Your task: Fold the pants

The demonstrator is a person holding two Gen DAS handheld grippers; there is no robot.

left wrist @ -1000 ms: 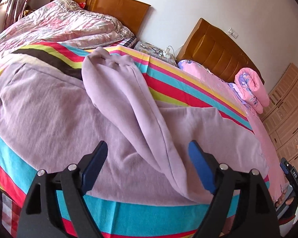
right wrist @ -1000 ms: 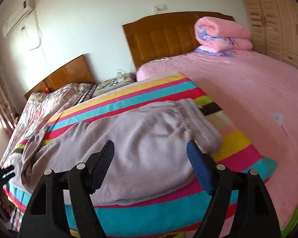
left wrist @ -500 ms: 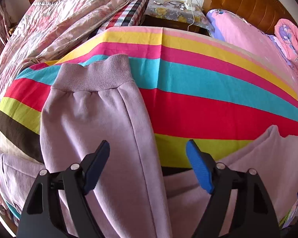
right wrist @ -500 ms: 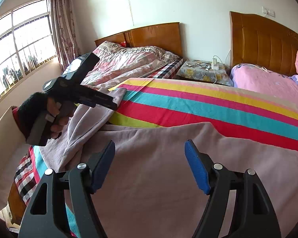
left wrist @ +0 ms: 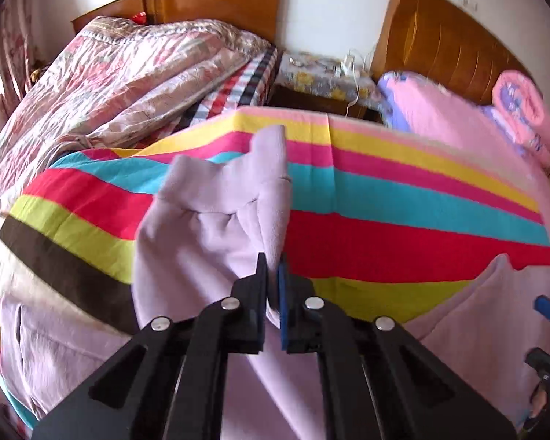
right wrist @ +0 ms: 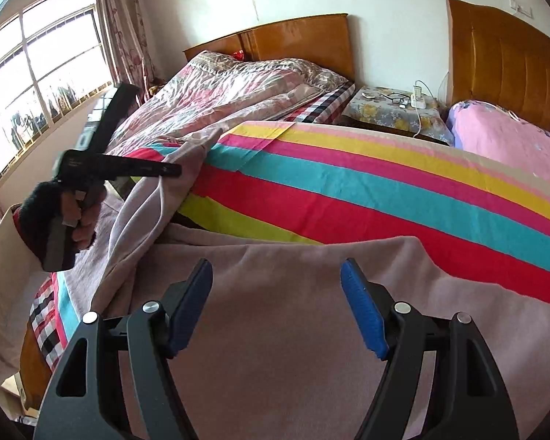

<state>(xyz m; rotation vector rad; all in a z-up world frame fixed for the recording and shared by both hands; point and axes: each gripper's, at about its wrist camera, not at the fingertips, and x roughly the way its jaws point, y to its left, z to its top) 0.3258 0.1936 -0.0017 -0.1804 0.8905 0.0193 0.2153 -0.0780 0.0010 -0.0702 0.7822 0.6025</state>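
On the bed with the striped blanket lie the purple pants. The left gripper has its fingers squeezed tight on a fold of one pant leg, which hangs up off the blanket. The right gripper is over the wide flat part of the pants, with its fingers open and nothing between them. A hand holds the left gripper.
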